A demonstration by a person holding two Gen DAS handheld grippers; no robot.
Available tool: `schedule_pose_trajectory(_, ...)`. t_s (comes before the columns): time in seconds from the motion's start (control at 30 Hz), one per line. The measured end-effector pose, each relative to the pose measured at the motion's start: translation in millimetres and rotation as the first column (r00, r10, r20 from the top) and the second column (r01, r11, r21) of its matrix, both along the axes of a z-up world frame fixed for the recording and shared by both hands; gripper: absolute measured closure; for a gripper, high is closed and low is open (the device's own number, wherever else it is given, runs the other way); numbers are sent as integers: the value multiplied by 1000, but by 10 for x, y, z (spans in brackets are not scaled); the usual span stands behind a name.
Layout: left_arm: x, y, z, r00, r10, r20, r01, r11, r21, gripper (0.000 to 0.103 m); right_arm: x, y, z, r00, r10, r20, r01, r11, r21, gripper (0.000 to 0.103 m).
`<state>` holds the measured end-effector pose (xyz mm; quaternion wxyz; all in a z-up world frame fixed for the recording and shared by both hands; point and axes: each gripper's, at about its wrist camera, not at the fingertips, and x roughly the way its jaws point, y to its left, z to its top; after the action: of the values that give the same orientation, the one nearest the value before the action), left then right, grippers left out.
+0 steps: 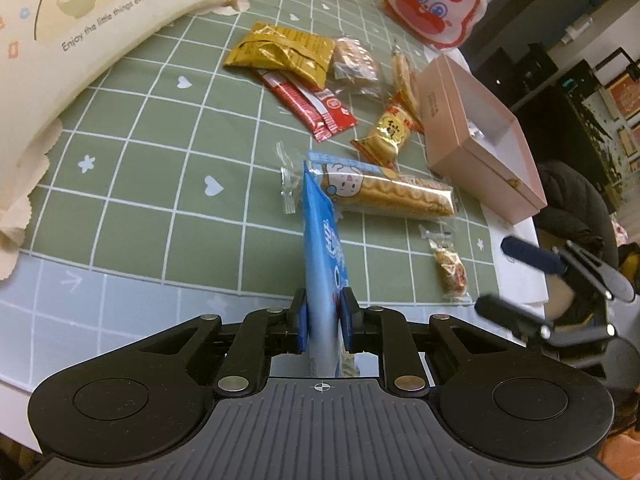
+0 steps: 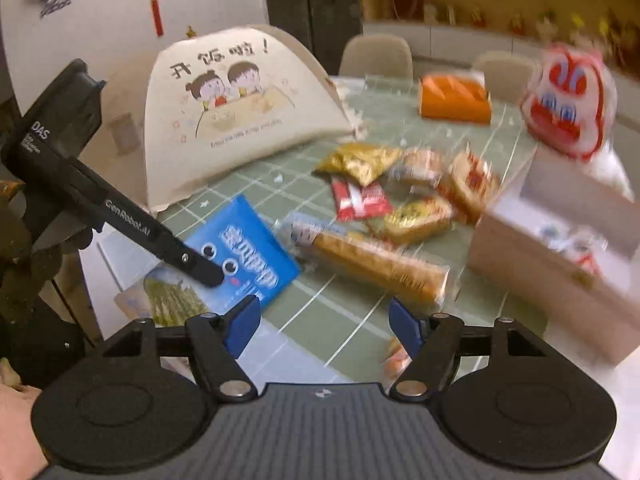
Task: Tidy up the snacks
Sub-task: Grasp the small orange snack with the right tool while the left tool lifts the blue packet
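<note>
Left gripper (image 1: 323, 320): jaws clenched on the blue snack packet (image 1: 322, 248), which stands edge-on between the blue pads and points toward 12 o'clock; in the right wrist view the same packet (image 2: 244, 252) shows its printed face, held off the surface at its lower end by the left gripper's black finger (image 2: 200, 270).

Right gripper (image 2: 324, 324): jaws released, spread apart, nothing between them; the blue packet sits at about 10 o'clock from them, just beyond the left pad; view blurred.

Surface (image 1: 140, 184): green checked cloth; on it, at 12 to 1 o'clock from the held packet, a long wafer-roll packet (image 1: 388, 196) lying crosswise just past the packet's tip; beyond it a red sachet (image 1: 316, 108), a gold packet (image 1: 280, 54), a small yellow biscuit packet (image 1: 386, 132); at 3 o'clock a small clear-wrapped snack (image 1: 450, 268).

Pink box (image 1: 480, 136): open-topped, at 2 o'clock, near the surface's edge.
</note>
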<state>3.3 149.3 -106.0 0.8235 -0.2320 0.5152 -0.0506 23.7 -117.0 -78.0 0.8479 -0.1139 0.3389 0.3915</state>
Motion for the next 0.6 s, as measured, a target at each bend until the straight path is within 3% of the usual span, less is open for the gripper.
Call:
schedule_pose_trajectory(0.1,-2,-13,3,1000,-2,1,2,1000,-3,83,174,3,-44,995,-97,-13,97,994,-47,29)
schedule_pose_trajectory(0.2,4,-43,-9,1000,-11,-2,11,1000,-11,83,409,9,-259,971,-215,-109,205,974,-95,29)
schedule_pose_trajectory(0.3,4,-100,-25,1000,-29,-8,29,999,-25,83,538,-5,-458,939,-286,-192,269,957,-111,42)
schedule_pose_trajectory(0.4,27,-186,-46,998,-55,-16,54,998,-41,83,487,36,-516,951,-257,-172,237,963,-131,55)
schedule_pose_trajectory(0.47,48,-254,-51,997,-69,-17,68,997,-47,83,406,80,-527,970,-211,-123,188,967,-173,73)
schedule_pose_trajectory(0.6,113,-420,-31,993,-120,-13,119,991,-62,84,337,-47,-463,971,-197,-134,175,971,-163,77)
